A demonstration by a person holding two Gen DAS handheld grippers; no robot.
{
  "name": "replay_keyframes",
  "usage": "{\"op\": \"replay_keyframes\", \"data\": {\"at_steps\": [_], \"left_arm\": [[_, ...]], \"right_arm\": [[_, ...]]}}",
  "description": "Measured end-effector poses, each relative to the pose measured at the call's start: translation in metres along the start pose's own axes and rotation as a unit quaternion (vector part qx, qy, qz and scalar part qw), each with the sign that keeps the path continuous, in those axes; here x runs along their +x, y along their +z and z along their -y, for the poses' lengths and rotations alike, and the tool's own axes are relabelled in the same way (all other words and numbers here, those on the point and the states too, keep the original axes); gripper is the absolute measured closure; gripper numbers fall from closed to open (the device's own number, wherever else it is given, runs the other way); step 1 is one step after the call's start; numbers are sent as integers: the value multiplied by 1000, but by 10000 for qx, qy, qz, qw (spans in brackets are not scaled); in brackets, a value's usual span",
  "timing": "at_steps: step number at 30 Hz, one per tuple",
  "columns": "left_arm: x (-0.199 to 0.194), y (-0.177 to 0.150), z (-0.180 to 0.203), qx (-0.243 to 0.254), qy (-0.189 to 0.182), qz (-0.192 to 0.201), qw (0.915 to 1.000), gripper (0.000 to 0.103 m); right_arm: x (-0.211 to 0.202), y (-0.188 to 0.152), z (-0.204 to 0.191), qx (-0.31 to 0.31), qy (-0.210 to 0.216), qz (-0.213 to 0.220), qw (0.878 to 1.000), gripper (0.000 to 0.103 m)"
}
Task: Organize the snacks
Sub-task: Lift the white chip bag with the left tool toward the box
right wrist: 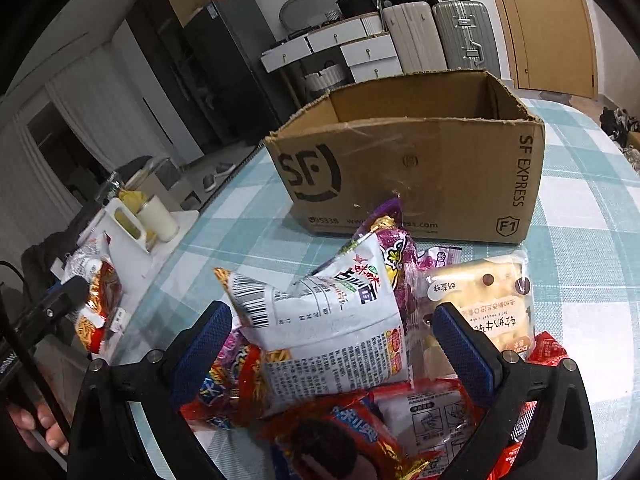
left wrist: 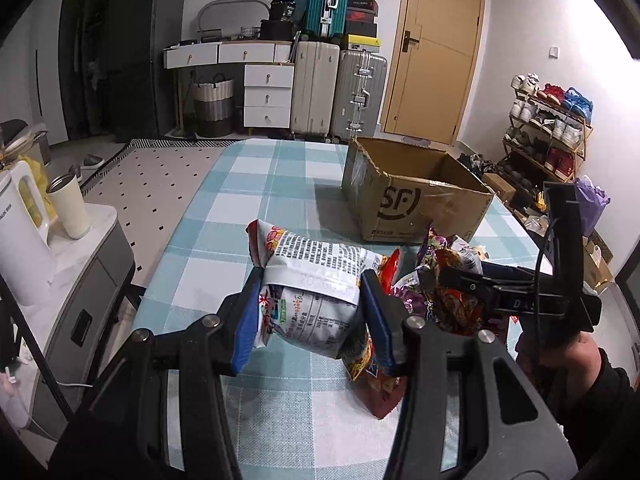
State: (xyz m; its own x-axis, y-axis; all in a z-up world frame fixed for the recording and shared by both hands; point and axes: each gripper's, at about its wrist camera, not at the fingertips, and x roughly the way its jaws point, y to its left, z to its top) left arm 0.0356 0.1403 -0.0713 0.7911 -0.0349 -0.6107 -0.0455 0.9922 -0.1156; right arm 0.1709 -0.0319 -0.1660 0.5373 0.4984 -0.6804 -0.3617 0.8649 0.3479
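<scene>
a home: suitcases (left wrist: 316, 88), shoe rack (left wrist: 548, 128), fridge (left wrist: 148, 52), checked tablecloth (left wrist: 256, 184)

We see white walls, a tan wooden door (left wrist: 434, 48), suitcases (left wrist: 338, 88) stacked beside white drawers (left wrist: 268, 94), a shoe rack (left wrist: 548, 132) at right, and pale dotted flooring (left wrist: 160, 176).

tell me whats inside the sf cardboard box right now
The cardboard box shows only bare inner walls; no snack is visible inside. Its floor is hidden behind the front wall, so the bottom cannot be checked.

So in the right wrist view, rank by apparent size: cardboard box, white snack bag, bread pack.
1. Cardboard box
2. White snack bag
3. Bread pack, partly hidden by a finger, so unsure.
</scene>
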Motion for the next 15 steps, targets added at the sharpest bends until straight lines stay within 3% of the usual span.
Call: {"op": "replay_keyframes", "data": {"at_steps": [1,2,3,9,15], "left_arm": [[2,0,1,4,-11,-18,10000,58],[4,0,2,6,-17,-34,10000,58],[6,0,2,18,-26,-47,10000,58],[11,2,6,56,-29,-73,10000,58],[11,2,9,70,-22,-93,9999,58]], "right_arm": [[-1,0,-1,-45,-34,-25,10000,1],[0,0,-1,-86,-86,-24,9999,8],[0,-1,-1,-110,-4,-28,9999,29],[-4,-6,-3,-140,49,7,9999,40],[-16,-8,-2,-139,139,175,9997,43]]}}
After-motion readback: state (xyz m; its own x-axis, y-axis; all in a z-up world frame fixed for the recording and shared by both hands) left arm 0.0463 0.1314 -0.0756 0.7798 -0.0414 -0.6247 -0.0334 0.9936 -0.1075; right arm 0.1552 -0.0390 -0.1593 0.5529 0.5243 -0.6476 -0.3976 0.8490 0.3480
